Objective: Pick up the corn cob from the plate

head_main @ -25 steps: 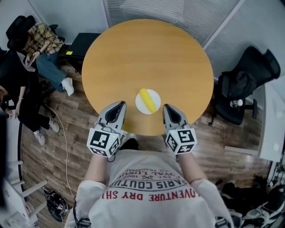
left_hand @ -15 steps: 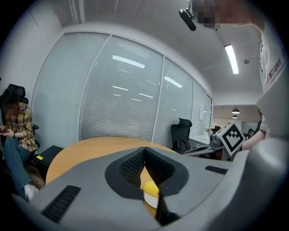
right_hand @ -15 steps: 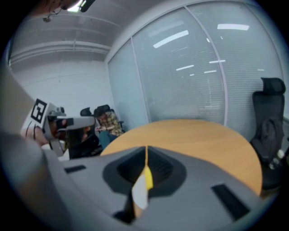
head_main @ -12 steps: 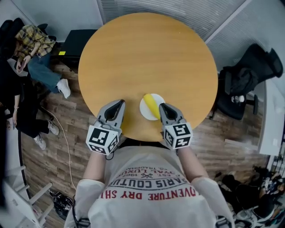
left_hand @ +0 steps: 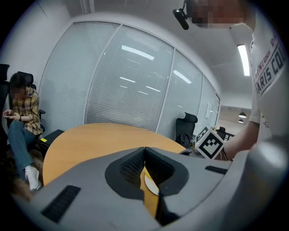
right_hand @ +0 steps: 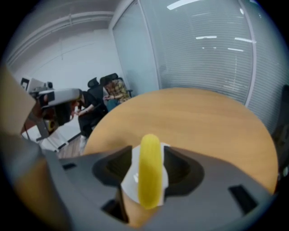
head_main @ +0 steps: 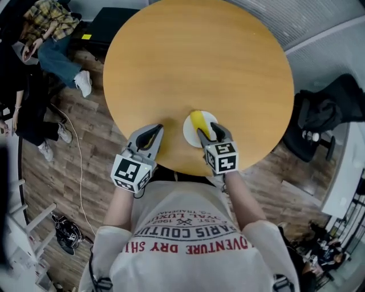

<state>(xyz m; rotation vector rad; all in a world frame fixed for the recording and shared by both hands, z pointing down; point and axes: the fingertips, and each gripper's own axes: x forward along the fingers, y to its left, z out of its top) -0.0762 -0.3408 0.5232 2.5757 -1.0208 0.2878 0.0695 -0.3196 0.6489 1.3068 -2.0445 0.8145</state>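
One yellow corn cob (right_hand: 149, 169) lies on a small white plate (right_hand: 129, 179), near the edge of the round wooden table (head_main: 199, 57) closest to us. The cob runs lengthwise away from us, straight along the line of our right gripper (head_main: 209, 130). That gripper tilts down over the plate with its jaws opening. They stand wide apart, one on each side of the cob. We see a strip of white plate between each pad and the cob, so nothing is gripped.

Our left gripper (head_main: 155, 130) sits over the table's near edge, just left of the plate. Its jaw tips are together with nothing between them.

Farther out, a black office chair (head_main: 333, 108) stands to the right of the table. A person in a plaid shirt (head_main: 48, 17) sits to the left, on the wood-plank floor (head_main: 85, 165).
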